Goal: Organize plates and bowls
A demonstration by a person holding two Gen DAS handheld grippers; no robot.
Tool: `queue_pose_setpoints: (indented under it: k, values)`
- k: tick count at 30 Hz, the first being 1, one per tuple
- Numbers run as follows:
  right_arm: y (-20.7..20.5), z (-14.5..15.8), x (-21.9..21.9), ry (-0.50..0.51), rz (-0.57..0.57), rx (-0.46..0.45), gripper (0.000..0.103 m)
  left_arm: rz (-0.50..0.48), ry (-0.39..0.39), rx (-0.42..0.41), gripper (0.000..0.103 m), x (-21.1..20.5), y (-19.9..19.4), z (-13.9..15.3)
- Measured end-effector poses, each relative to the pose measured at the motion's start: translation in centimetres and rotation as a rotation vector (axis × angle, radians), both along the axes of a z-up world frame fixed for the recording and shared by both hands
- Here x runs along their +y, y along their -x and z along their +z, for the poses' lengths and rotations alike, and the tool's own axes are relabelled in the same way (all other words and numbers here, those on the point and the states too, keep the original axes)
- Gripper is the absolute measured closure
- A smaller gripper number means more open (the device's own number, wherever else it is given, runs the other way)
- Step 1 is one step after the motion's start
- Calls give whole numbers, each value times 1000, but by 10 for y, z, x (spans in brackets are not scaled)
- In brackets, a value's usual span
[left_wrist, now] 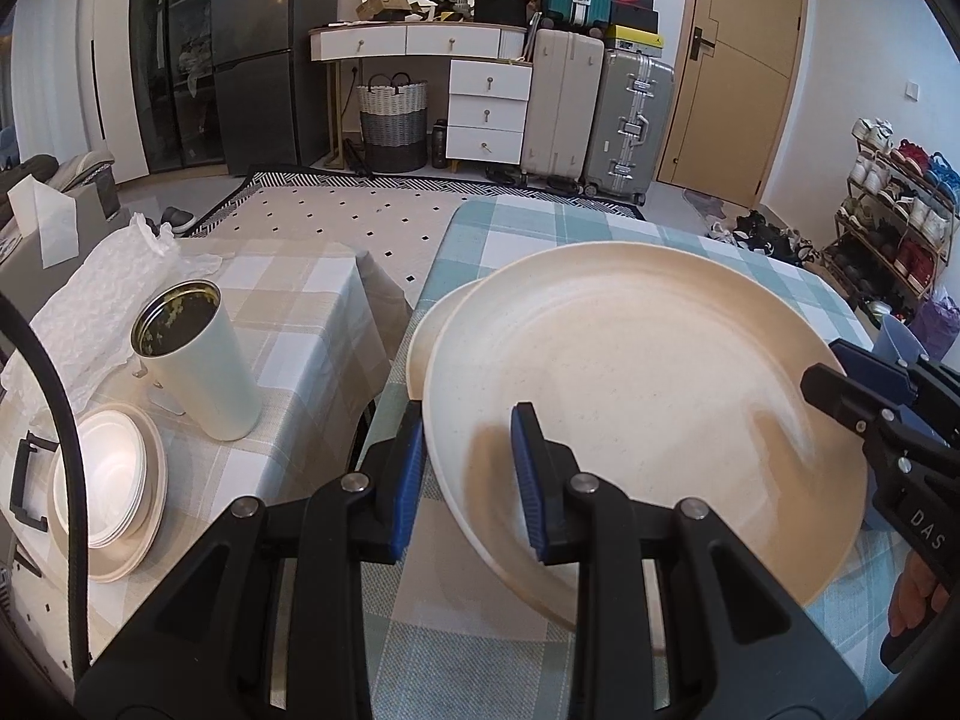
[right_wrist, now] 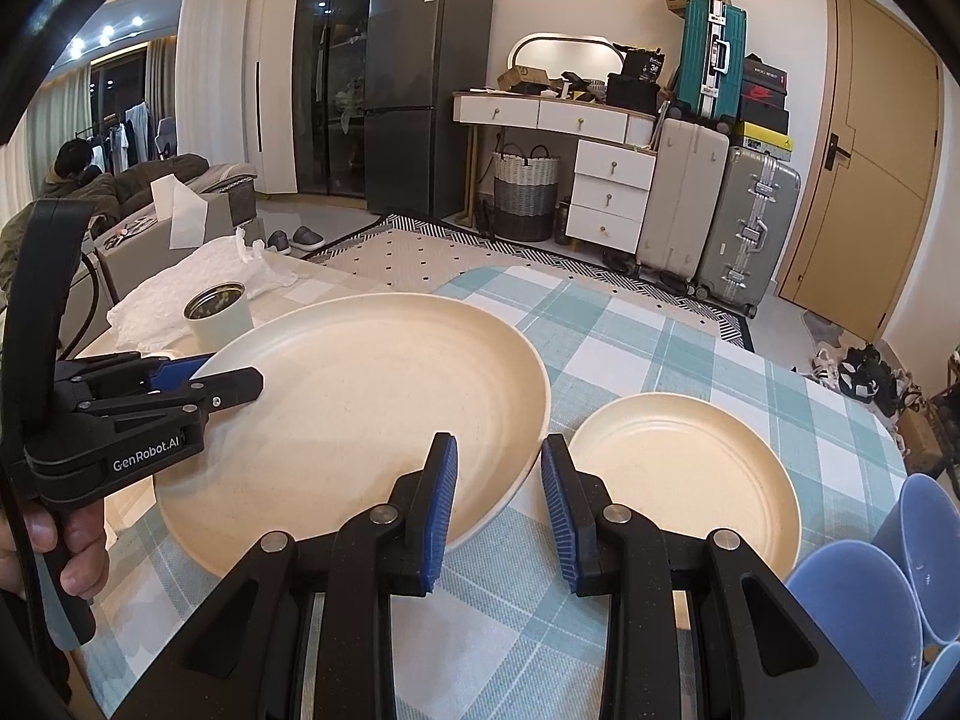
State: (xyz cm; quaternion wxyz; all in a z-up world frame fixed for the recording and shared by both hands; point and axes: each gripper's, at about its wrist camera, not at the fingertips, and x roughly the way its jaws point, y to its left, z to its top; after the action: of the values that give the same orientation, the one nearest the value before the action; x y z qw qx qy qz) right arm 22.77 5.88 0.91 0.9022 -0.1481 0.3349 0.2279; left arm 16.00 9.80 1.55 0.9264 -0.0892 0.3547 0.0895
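A large cream plate (left_wrist: 648, 396) (right_wrist: 360, 414) is lifted and tilted over the blue-checked table (left_wrist: 480, 600). My left gripper (left_wrist: 468, 480) straddles its near-left rim, jaws open, one finger above and one below. My right gripper (right_wrist: 498, 510) straddles the plate's right rim, jaws open; it also shows in the left wrist view (left_wrist: 864, 384). A smaller cream plate (right_wrist: 684, 480) lies flat on the table to the right; its edge shows behind the big plate (left_wrist: 429, 330). A stack of white bowls and plates (left_wrist: 114, 480) sits on the beige-checked table at left.
A pale green tumbler (left_wrist: 192, 360) and crumpled white wrap (left_wrist: 102, 294) stand on the beige table near the stack. Blue bowls (right_wrist: 864, 594) sit at the right edge. Suitcases, drawers and a basket stand beyond the rug.
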Motion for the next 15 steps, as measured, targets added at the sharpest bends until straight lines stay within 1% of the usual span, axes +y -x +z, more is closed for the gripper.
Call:
queue_pose_setpoints:
  k: [15]
  values:
    - [-33,-22,15,5,-6,26,74,26,-35,14,78,12,-31,-16]
